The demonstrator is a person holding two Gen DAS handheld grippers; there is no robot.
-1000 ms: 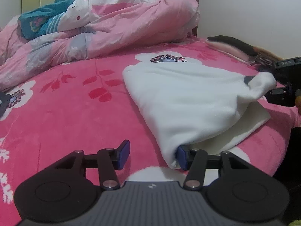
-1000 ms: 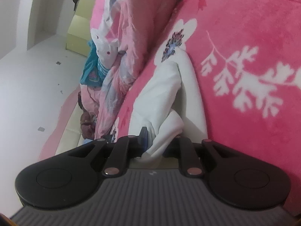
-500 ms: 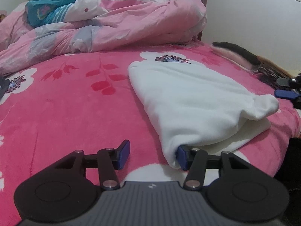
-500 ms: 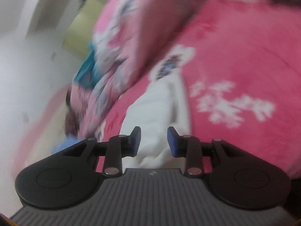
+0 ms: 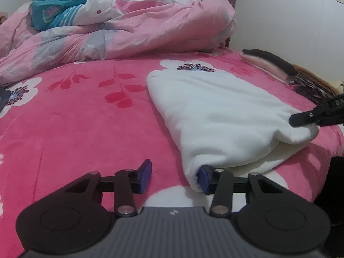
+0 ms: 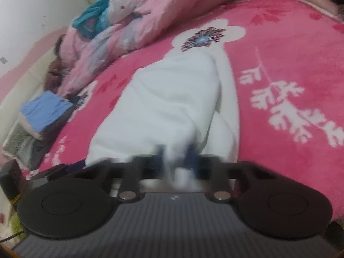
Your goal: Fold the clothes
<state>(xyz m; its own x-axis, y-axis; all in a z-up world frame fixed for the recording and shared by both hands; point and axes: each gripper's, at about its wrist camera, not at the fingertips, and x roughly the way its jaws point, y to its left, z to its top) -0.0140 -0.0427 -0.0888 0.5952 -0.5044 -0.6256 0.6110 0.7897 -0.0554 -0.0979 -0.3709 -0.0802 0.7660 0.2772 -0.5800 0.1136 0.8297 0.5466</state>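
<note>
A folded white garment lies on the bed's pink flowered blanket, just in front of a white flower print and well short of the crumpled pink duvet behind it. The left gripper sits at the garment's near corner with its jaws apart, having just narrowed; one blue pad touches the fabric edge, the other stands clear over the blanket. The right gripper, blurred, has just closed and pinches the garment's opposite near corner. A stack of folded clothes lies beyond the garment's far right side.
</note>
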